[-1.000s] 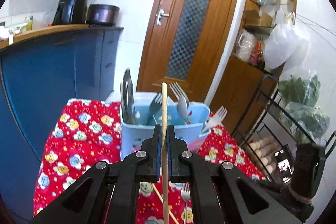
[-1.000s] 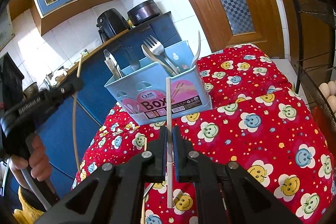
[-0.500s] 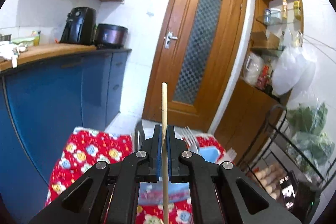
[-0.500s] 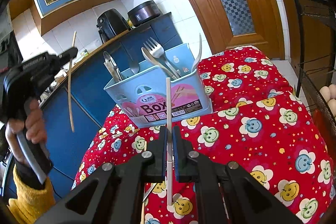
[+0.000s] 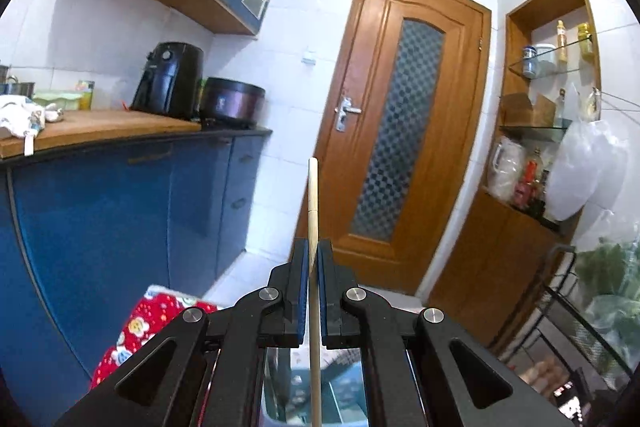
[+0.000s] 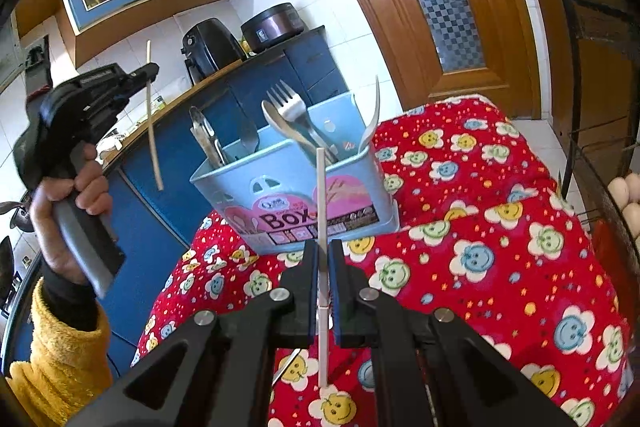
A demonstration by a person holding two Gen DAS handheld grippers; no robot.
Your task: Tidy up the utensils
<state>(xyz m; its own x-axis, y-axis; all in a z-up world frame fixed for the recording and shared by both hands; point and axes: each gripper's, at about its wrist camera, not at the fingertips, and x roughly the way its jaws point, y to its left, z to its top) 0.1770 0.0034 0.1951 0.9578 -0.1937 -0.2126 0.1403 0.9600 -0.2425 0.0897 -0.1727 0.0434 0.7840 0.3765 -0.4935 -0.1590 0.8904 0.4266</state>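
two grippers, each clamped on one stick. your left gripper (image 5: 314,259) has its fingers closed on a wooden chopstick (image 5: 313,211); from the right wrist view that same left gripper (image 6: 148,71) sits high and well left of the blue utensil box (image 6: 296,183), chopstick (image 6: 153,123) hanging tilted in open air, touching nothing. your right gripper (image 6: 323,263) is closed on a white chopstick (image 6: 321,211), low over the red floral tablecloth (image 6: 500,259), just in front of the box's near wall.

box sits on the cloth toward the far left edge of the table; fork (image 6: 290,111), spoon (image 6: 376,119) and tongs (image 6: 206,135) stand in it. open cloth runs right of the box. wire rack (image 6: 592,27) with eggs (image 6: 628,195) borders the right edge; blue cabinets (image 5: 120,211) are close behind the left side.

vs 1.0 s ago: your left gripper has lifted and pitched up, so the box rim has dropped from mid-frame to a sliver at the bottom and the door (image 5: 400,131) fills its view. your right gripper has barely shifted.
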